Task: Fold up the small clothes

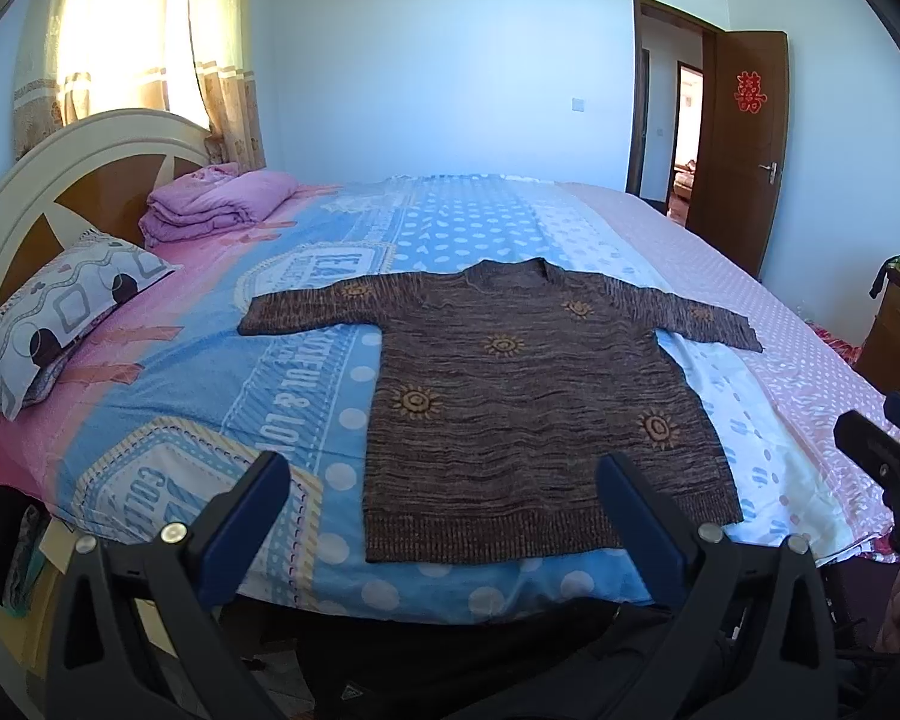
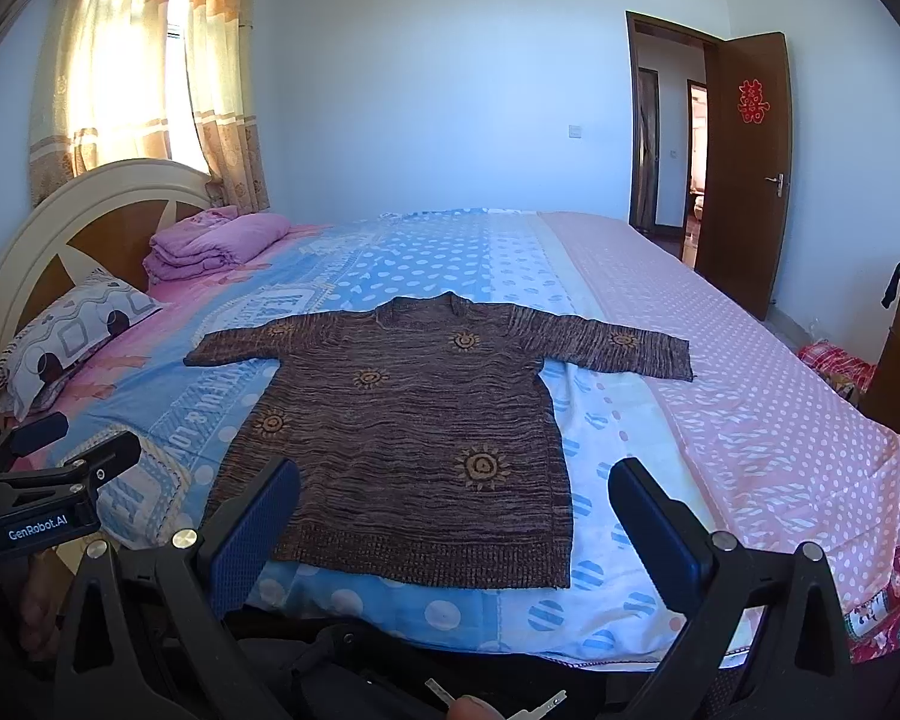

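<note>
Both hand-held grippers (image 1: 444, 483) gaping; sweater (image 1: 510, 384) flat.

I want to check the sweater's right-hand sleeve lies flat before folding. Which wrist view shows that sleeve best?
The right wrist view: the sweater lies flat on the bed, and that sleeve is seen whole to its cuff, nearer the picture's middle. The left wrist view shows the same sleeve whole too, but farther away and smaller.

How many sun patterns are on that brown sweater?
7 on the sweater: one on each sleeve, one near the collar, one mid-chest, two lower down, and one faint near the left shoulder. The back is hidden.
</note>
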The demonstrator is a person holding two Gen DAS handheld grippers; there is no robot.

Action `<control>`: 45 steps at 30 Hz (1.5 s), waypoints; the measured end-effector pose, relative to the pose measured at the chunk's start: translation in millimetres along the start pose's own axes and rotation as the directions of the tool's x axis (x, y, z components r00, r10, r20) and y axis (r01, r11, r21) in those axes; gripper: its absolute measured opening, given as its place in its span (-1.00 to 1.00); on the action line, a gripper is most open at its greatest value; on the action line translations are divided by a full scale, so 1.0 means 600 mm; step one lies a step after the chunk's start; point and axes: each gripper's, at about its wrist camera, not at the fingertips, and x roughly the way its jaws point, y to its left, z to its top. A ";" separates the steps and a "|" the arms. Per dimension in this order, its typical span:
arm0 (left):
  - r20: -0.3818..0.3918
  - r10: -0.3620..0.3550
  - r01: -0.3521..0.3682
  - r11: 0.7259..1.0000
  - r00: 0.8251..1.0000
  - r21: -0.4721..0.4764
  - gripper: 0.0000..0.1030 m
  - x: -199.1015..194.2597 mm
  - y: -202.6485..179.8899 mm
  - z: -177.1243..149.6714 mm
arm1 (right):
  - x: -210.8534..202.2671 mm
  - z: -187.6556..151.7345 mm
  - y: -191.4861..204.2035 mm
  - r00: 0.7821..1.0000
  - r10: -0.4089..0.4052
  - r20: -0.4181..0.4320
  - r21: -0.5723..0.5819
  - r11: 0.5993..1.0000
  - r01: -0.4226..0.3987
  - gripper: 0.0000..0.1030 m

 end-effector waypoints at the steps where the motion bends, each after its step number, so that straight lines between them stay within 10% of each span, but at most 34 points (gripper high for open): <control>1: -0.001 0.000 0.000 1.000 1.000 0.001 1.00 0.000 0.000 0.000 | 0.000 0.000 0.000 1.000 0.000 -0.001 0.000 1.000 0.000 0.99; 45: -0.037 -0.017 0.017 1.000 0.999 -0.007 1.00 0.012 -0.001 -0.005 | 0.017 -0.006 -0.002 0.999 0.004 -0.032 0.005 1.000 -0.004 0.99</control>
